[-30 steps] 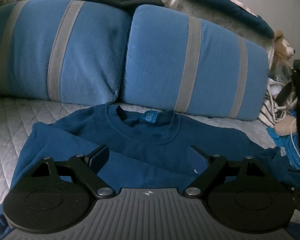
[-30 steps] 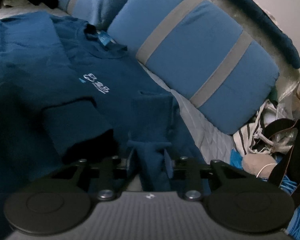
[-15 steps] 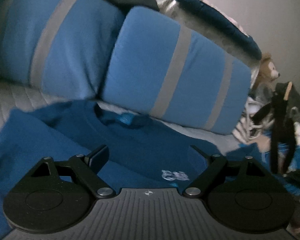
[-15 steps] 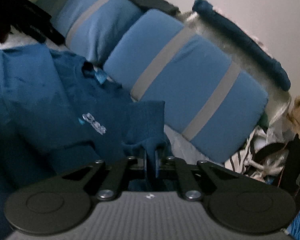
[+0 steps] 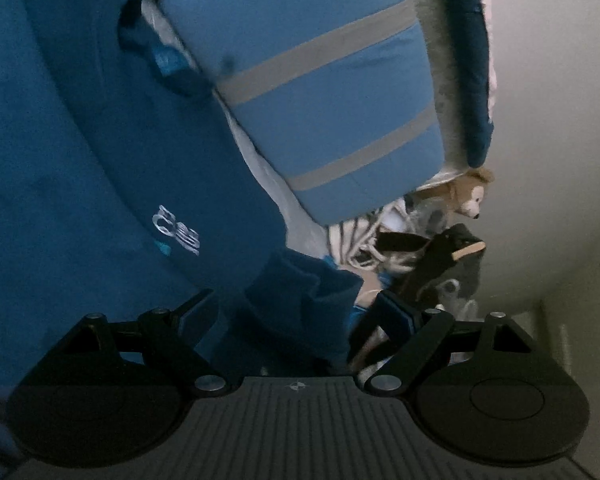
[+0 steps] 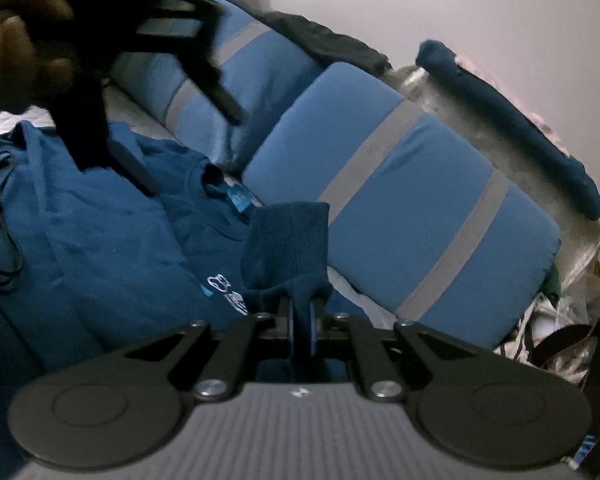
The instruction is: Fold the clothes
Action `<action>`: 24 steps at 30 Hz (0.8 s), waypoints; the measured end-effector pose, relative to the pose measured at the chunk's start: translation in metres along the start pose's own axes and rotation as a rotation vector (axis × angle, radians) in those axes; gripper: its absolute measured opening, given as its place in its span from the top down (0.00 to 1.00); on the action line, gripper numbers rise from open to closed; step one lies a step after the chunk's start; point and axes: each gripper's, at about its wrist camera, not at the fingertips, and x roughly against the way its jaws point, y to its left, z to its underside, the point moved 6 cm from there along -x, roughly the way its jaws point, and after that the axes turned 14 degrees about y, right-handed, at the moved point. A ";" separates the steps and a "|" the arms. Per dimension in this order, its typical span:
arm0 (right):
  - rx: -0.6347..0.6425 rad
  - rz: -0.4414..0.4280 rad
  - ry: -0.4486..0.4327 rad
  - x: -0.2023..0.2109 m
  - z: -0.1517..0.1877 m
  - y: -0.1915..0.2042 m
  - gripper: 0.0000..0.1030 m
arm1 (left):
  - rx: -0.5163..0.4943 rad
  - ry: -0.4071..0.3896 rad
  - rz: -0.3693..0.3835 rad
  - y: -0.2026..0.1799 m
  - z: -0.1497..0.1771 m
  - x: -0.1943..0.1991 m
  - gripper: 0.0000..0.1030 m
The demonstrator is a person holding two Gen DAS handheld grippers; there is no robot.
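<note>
Two views, left wrist first: showing the blue sweatshirt [image 5: 112, 184] lying on the bed [image 5: 260, 168], collar toward the head edge where the striped pillow [image 5: 332, 92] leans, chest logo facing up. Hovering there with the left gripper [image 5: 296, 312], jaws standing wide and pressing on nothing, though a raised cuff [image 5: 304, 300] is hanging between them. Judging the fold as barely begun on this side: body still flat, bottom hem cut off by the frame. Blurring and tilting heavily, so the clutter by the stuffed bear [image 5: 466, 196] is staying hard to sort out.

Right wrist next: pinching the ribbed cuff [image 6: 288, 240] in the right gripper [image 6: 302, 320], jaws nearly closed on the cloth, sleeve lifted above the chest. Looking like one sleeve on its way across, with the second sleeve and the body folds left to do. Blocking the far shoulder with a hand [image 6: 16, 36] and the dark frame of the other tool; hiding the lower half of the garment beneath the gripper body.
</note>
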 end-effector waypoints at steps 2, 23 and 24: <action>0.021 0.006 -0.018 0.004 -0.001 0.005 0.93 | 0.038 0.017 0.039 0.004 -0.004 -0.007 0.16; 0.481 0.183 -0.188 0.024 0.015 0.067 0.93 | 0.195 0.201 0.162 0.023 -0.006 -0.029 0.55; 0.484 0.180 -0.189 0.025 0.016 0.066 0.93 | 0.181 0.202 0.152 0.022 -0.006 -0.027 0.63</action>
